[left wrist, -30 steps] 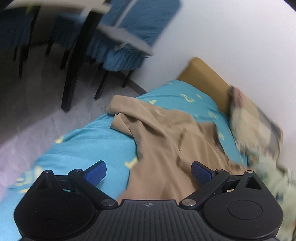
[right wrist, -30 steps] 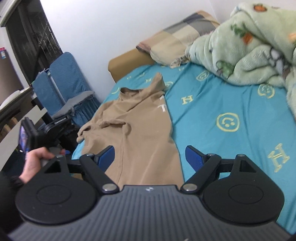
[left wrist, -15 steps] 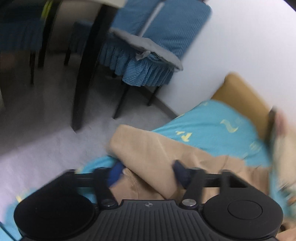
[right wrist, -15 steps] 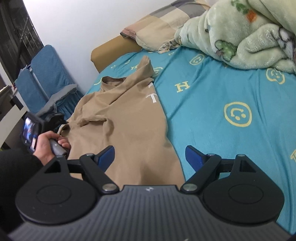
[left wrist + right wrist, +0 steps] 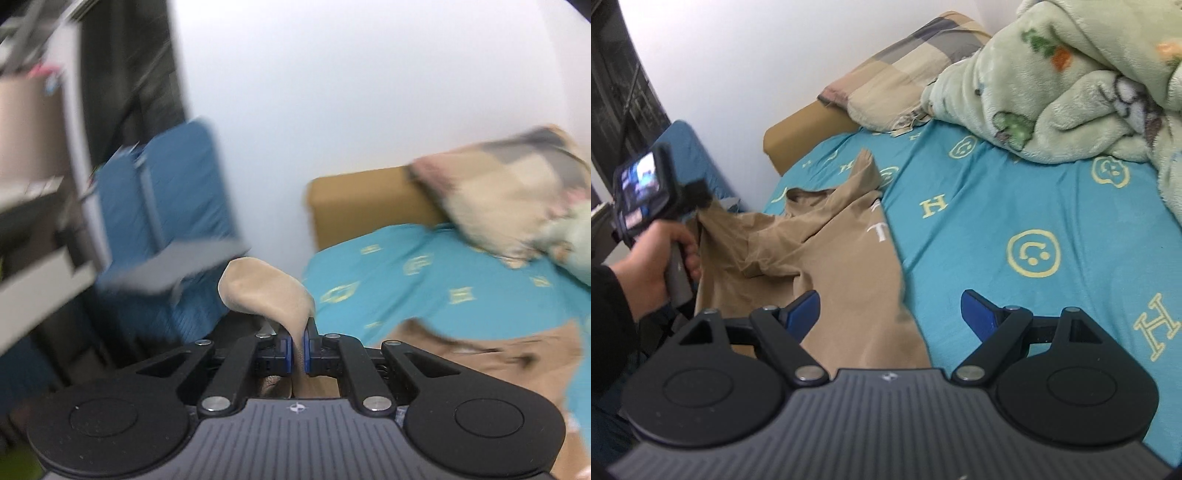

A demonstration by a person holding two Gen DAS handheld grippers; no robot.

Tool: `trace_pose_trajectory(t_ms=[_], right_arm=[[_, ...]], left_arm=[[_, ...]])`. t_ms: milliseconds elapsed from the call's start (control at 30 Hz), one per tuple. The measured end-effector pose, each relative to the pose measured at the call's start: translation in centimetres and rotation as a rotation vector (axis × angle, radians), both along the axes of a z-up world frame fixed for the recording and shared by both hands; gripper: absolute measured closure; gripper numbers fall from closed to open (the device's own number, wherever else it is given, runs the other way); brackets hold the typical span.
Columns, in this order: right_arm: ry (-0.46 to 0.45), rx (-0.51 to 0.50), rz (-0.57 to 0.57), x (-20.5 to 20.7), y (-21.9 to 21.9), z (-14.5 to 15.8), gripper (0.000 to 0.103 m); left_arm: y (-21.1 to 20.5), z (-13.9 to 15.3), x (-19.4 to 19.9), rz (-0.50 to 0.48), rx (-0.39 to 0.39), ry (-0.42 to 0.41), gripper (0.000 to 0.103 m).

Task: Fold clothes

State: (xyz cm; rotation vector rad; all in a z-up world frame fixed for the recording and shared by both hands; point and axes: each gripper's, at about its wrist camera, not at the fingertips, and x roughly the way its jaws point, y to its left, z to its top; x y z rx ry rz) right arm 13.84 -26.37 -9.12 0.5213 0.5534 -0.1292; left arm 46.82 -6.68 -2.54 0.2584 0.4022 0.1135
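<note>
Shirt (image 5: 827,266) sleeve, loose a second ago, is now clenched in my left gripper (image 5: 298,350) and lifted; right gripper (image 5: 888,310) hangs released, so folding can start.

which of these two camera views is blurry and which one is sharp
Left wrist view: motion-smeared across the blue chair and pillow; only the left claw, shut on the tan shirt, looks crisp. Right wrist view: mostly sharp, with fisheye bending at the edges.
</note>
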Motion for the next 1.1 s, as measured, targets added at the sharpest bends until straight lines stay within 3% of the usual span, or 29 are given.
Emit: trace_pose_trajectory(t_ms=[100,233,267,300,367,467,567,633,800,867,1000,1100], right_arm=[[0.001,0.022,-0.020,-0.4,-1.1,0.0,0.018],[0.001,0.035,-0.028,-0.8,-2.3,-0.7,0.018],[0.014,0.030,-0.028,-0.7,-2.4,-1.0,0.018],[0.027,0.025,-0.028,-0.5,-2.6,-1.3,0.018],[0.043,0.030,-0.030,-0.2,-3.0,-1.8,0.018],[0.033,0.011,-0.036,-0.1,-3.3,-1.8,0.018],[0.016,0.002,-0.033,-0.2,-3.4,-1.8,0.018],[0.013,-0.010,-0.026,-0.1,-3.1,-1.8,0.018],[-0.014,-0.059,0.013,-0.4,-2.0,-1.3,0.018],[-0.032,-0.080,0.034,-0.7,-1.4,-1.0,0.018],[-0.055,-0.104,0.084,-1.0,-0.2,-0.7,0.018],[-0.047,-0.115,0.124,-1.1,0.7,-0.8,0.019]], left_arm=[[-5.9,0.5,0.0,-0.089,0.038,0.025,0.097],[-12.1,-1.9,0.6,-0.156,0.080,0.082,0.092],[-12.9,-2.5,1.1,-0.173,0.054,0.110,0.083],[-13.6,-3.0,1.4,-0.196,0.021,0.137,0.066],[-14.4,-4.0,1.6,-0.201,0.007,0.156,0.043],[-14.3,-4.2,0.7,-0.219,-0.043,0.176,0.035],[-11.8,-3.5,-1.5,-0.253,-0.122,0.191,0.024],[-9.8,-2.7,-4.4,-0.265,-0.167,0.198,0.023],[-2.9,-0.3,-16.1,-0.251,-0.216,0.212,0.020],[0.4,0.2,-21.2,-0.210,-0.268,0.224,0.020],[7.1,0.2,-29.8,-0.096,-0.457,0.262,0.019],[9.7,0.0,-33.8,-0.024,-0.438,0.265,0.019]])
